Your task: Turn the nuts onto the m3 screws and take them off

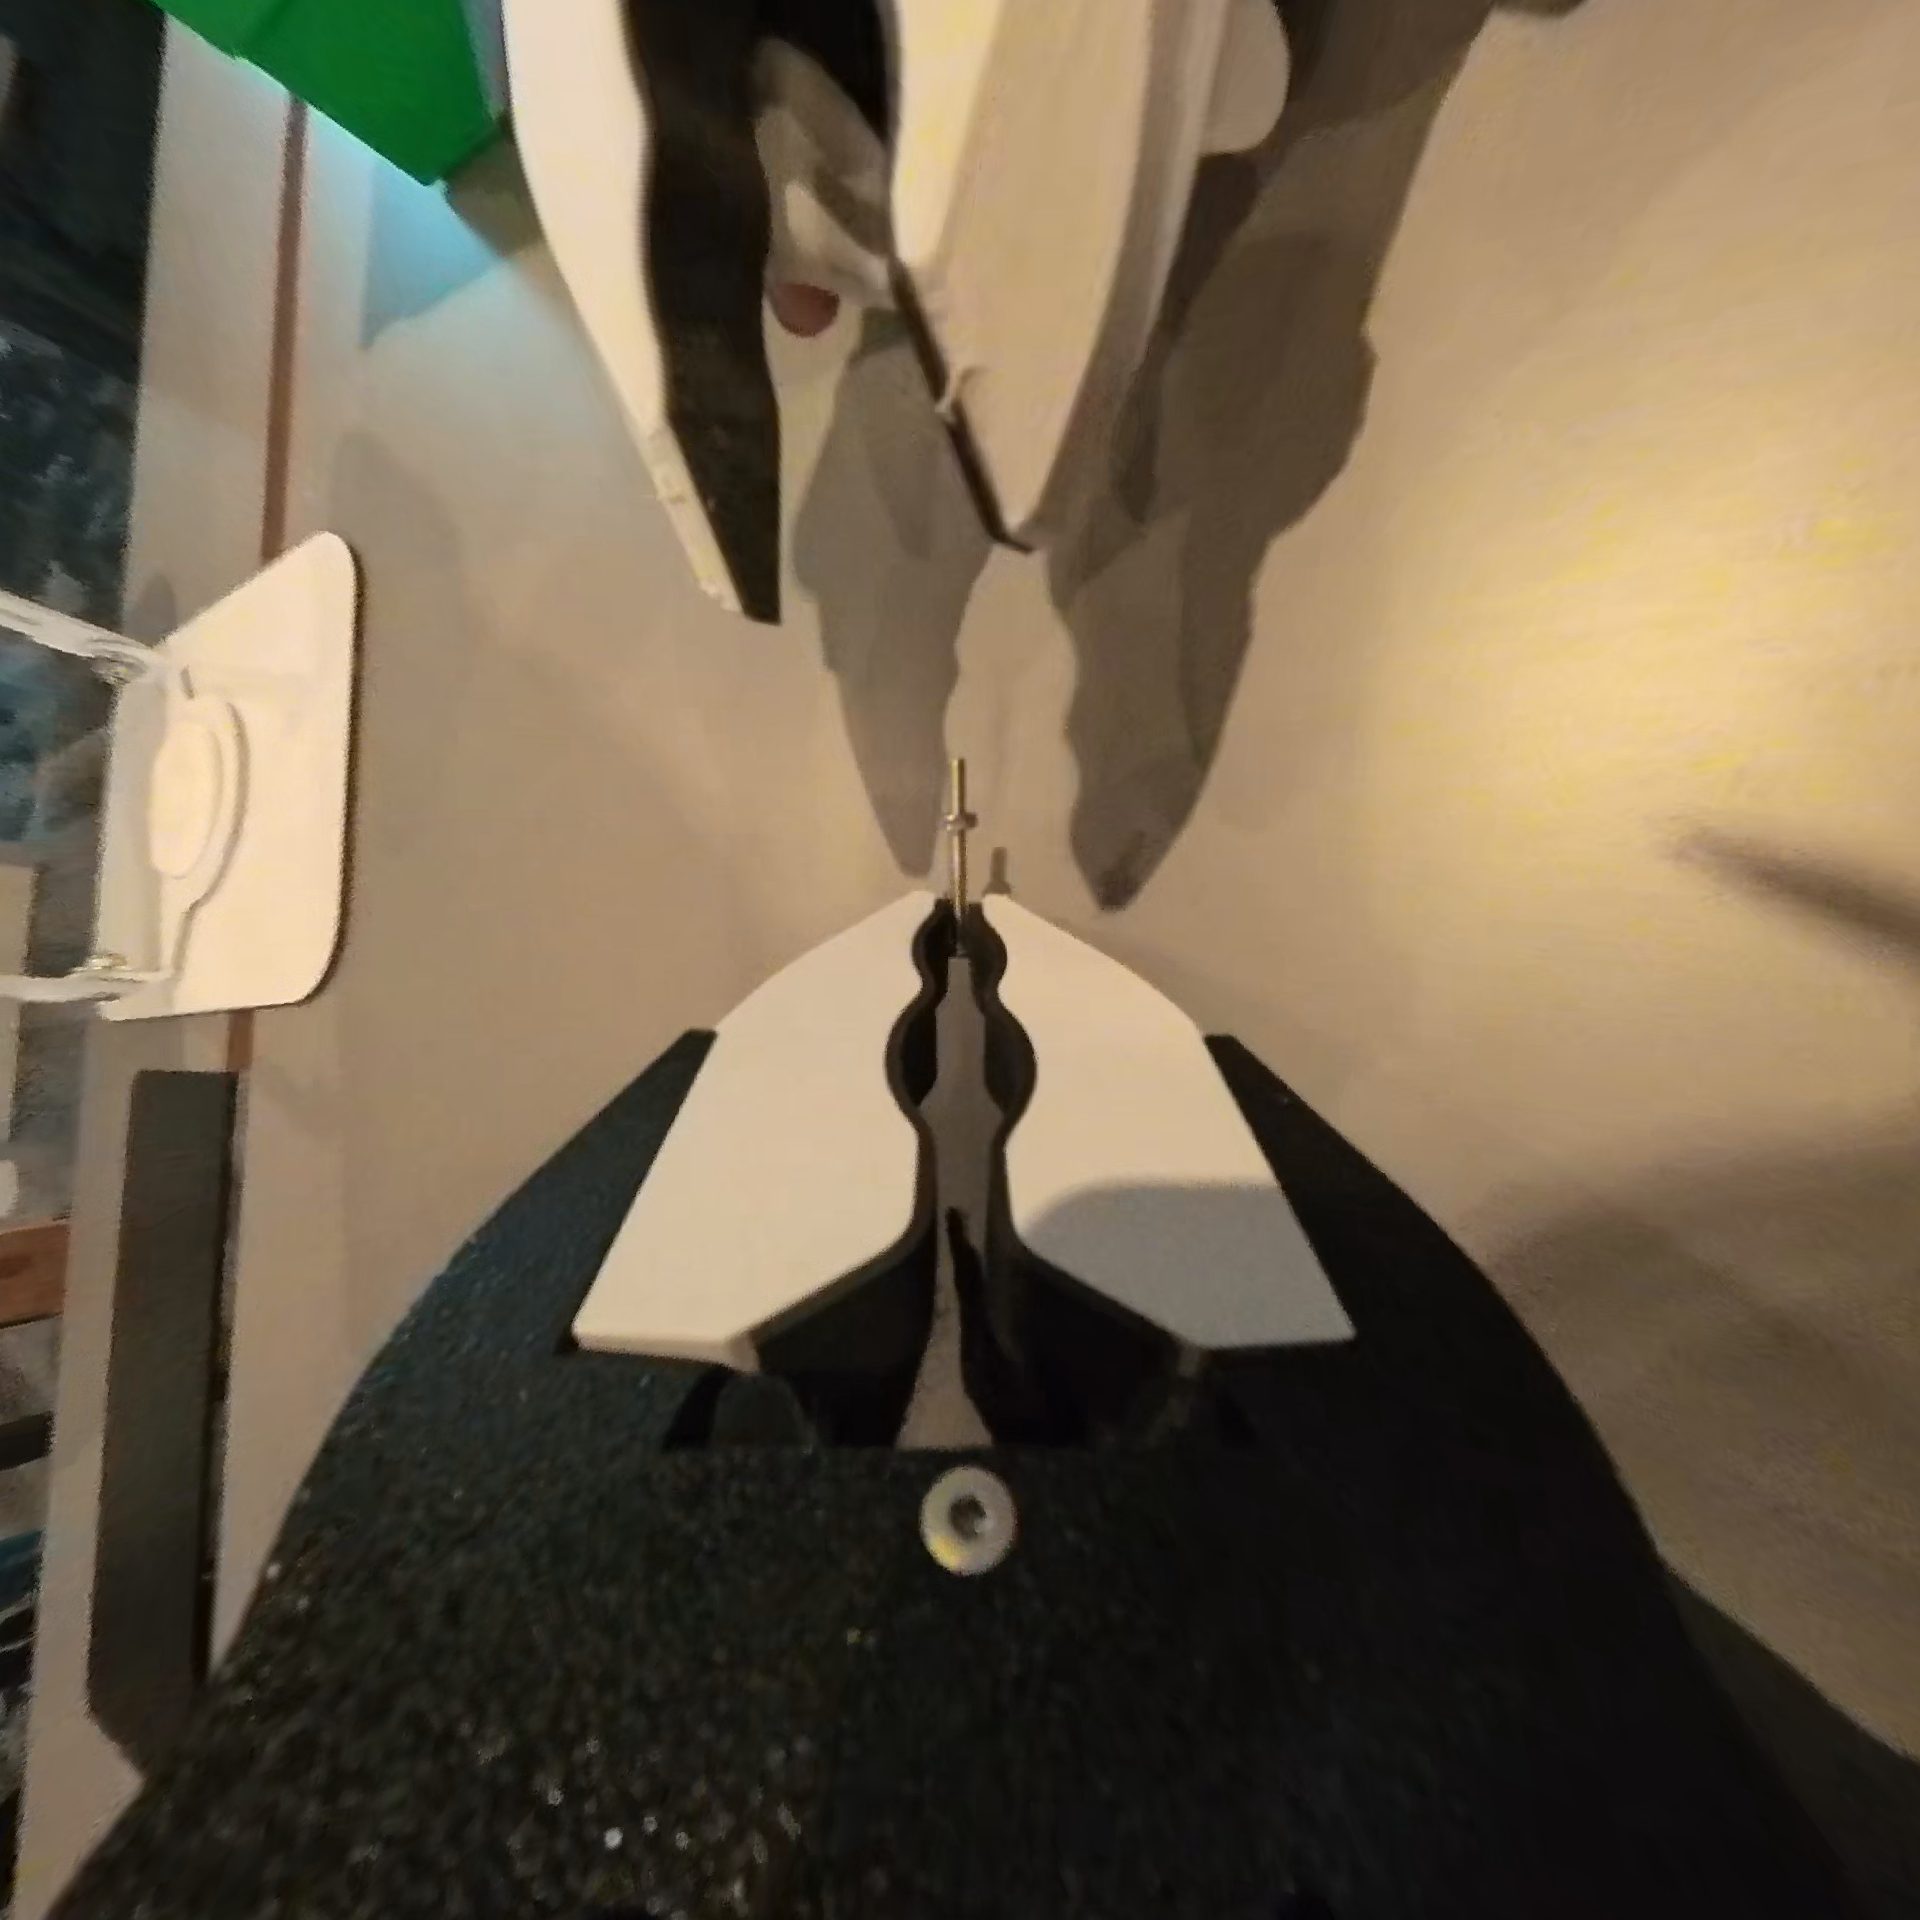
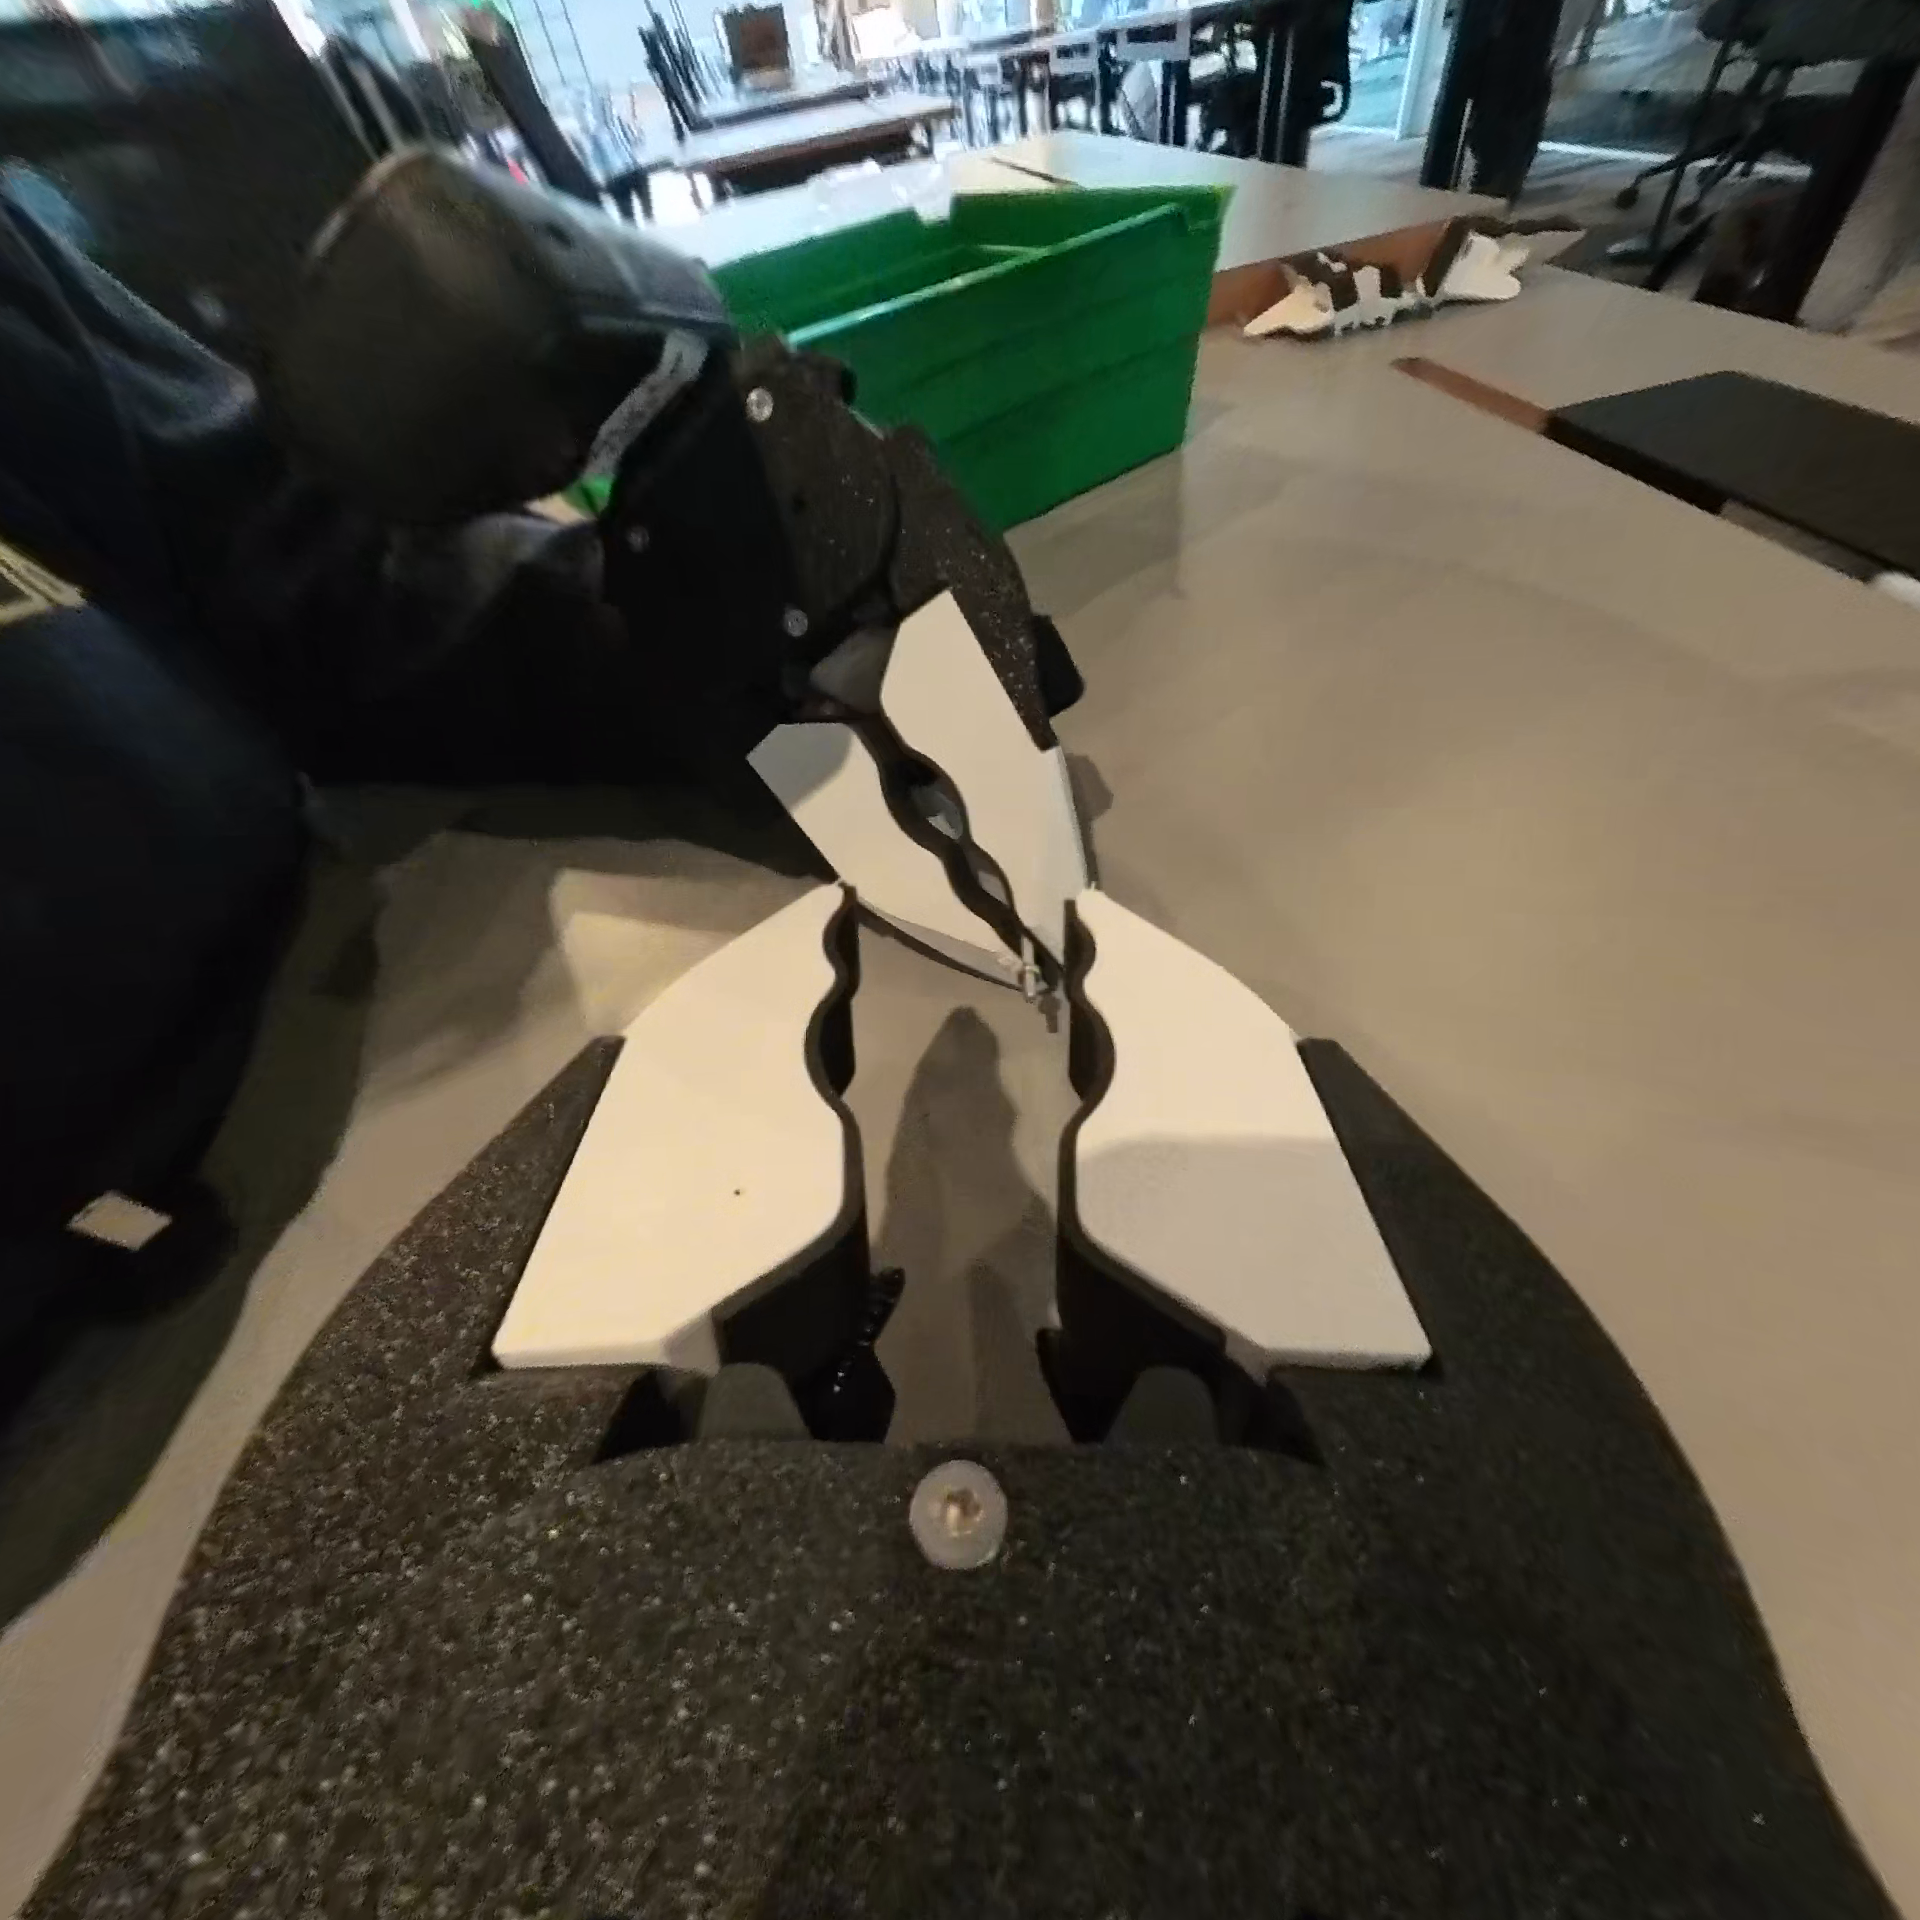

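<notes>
Left hand-held gripper (image 1: 961, 914) pinching screw (image 1: 957, 831) with nut (image 1: 958, 823), right hand-held gripper (image 2: 961, 914) spread wide beside it

Green bin (image 2: 997, 343) on grey table (image 2: 1455, 831); black mat (image 2: 1756, 457) far right.

Pale grey tabletop (image 2: 1455, 831) seen. Green bin (image 2: 997, 343) set toward far edge. Black mat (image 2: 1745, 457) laid flat at far right edge, white plate (image 1: 239, 779) at left edge.
</notes>
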Demonstrator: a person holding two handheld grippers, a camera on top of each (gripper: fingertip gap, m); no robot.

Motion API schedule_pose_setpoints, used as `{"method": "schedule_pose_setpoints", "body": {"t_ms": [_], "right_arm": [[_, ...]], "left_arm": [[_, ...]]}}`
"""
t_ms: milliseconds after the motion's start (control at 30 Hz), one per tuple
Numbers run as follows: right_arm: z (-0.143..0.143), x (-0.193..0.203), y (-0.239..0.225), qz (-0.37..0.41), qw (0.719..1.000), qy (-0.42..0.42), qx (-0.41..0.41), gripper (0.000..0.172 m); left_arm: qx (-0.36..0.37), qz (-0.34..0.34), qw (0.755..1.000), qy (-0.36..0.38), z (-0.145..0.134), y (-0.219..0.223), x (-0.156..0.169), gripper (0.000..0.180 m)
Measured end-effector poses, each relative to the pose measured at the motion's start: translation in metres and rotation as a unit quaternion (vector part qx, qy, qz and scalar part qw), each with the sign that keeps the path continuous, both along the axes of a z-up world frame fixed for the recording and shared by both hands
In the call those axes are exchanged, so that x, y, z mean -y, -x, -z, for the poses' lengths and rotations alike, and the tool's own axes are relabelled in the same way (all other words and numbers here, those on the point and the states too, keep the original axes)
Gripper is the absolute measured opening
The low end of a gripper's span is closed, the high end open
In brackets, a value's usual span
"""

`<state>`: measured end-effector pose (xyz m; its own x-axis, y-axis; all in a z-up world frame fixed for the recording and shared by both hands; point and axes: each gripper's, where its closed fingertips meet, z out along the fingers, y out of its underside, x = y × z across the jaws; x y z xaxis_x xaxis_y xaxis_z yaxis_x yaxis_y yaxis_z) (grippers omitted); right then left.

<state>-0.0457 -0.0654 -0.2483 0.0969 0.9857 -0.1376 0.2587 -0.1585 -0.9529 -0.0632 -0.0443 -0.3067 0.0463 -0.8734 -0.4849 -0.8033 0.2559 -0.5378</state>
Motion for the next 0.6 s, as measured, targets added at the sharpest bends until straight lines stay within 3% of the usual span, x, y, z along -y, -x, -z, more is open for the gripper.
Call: {"method": "schedule_pose_setpoints", "body": {"t_ms": [167,433,600], "right_arm": [[0.016,-0.012,0.003,0.012,0.995,-0.070,0.070,0.028],[0.040,-0.009,0.009,-0.047,0.987,-0.043,0.144,0.029],[0.045,-0.007,0.012,-0.059,0.983,-0.058,0.164,0.028]], "left_arm": [[0.018,0.009,0.997,0.076,0.002,-0.004,0.004,0.003],[0.043,0.010,0.990,0.135,0.003,-0.005,0.006,0.002],[0.018,0.010,0.982,0.186,0.004,-0.005,0.006,0.002]]}}
